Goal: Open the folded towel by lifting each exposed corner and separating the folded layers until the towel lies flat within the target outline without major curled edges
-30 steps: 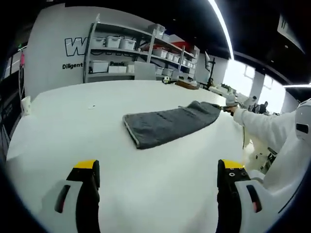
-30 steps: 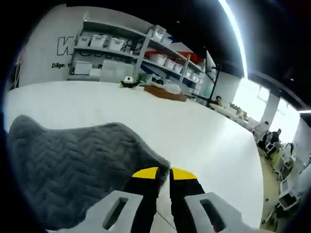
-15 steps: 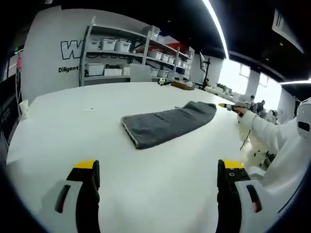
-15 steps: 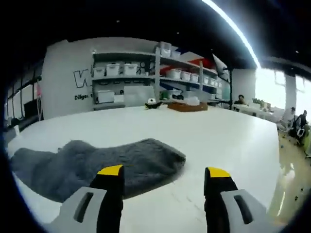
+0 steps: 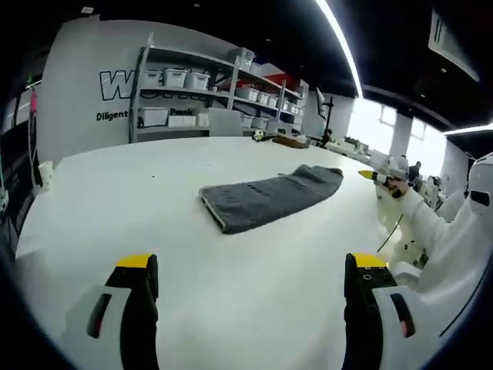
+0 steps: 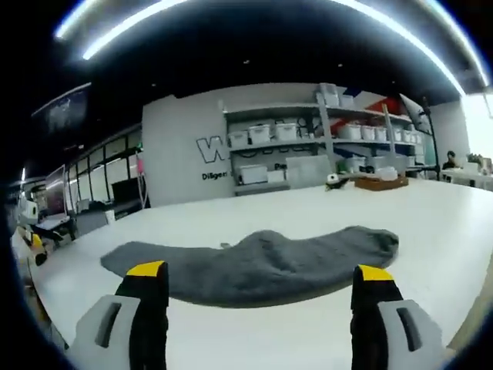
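Note:
A grey folded towel [image 5: 269, 196] lies as a long strip on the white table [image 5: 139, 200], well ahead of my left gripper [image 5: 250, 270], which stands open with nothing between its jaws. The right gripper [image 5: 375, 176] shows far off at the right in the left gripper view, held by a hand in a white sleeve, beyond the towel's far end. In the right gripper view the same towel [image 6: 262, 266] stretches across the table just past my open right gripper [image 6: 262, 284], apart from it.
Shelves with white bins [image 5: 192, 96] and a wall with lettering [image 6: 219, 146] stand behind the table. A brown tray [image 6: 381, 183] sits at the table's far side. A person's white sleeve [image 5: 443, 239] fills the right edge of the left gripper view.
The right gripper let go of the towel's end, opened, and drew back and swung round, so the whole towel now lies across its view. The left gripper stayed open and nearly still.

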Action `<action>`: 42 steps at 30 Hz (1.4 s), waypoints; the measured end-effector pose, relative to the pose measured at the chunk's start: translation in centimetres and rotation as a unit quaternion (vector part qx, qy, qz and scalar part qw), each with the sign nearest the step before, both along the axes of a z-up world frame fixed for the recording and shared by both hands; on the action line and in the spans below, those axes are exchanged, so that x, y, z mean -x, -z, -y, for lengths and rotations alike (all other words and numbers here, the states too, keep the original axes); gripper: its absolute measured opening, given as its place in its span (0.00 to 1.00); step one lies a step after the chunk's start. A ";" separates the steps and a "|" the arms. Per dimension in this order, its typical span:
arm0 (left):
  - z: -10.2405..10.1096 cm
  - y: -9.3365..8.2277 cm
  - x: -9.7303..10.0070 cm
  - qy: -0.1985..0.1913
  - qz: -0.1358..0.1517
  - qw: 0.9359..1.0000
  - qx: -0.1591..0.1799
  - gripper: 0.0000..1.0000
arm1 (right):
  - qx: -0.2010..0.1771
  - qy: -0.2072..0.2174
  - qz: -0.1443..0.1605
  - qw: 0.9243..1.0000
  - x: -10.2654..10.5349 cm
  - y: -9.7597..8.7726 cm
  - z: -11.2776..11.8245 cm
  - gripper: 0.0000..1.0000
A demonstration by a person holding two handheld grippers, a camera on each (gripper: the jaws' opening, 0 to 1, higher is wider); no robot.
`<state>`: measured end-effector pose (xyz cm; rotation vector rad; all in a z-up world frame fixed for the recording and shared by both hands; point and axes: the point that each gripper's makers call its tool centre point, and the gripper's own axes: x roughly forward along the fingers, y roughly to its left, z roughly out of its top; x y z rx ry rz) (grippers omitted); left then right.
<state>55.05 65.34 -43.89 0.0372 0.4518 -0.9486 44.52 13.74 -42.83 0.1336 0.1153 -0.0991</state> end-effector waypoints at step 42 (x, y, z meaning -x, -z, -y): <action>15.6 6.8 -20.1 0.079 -0.081 0.992 0.056 0.44 | 0.117 0.062 0.013 0.991 8.0 -3.7 -4.2 0.97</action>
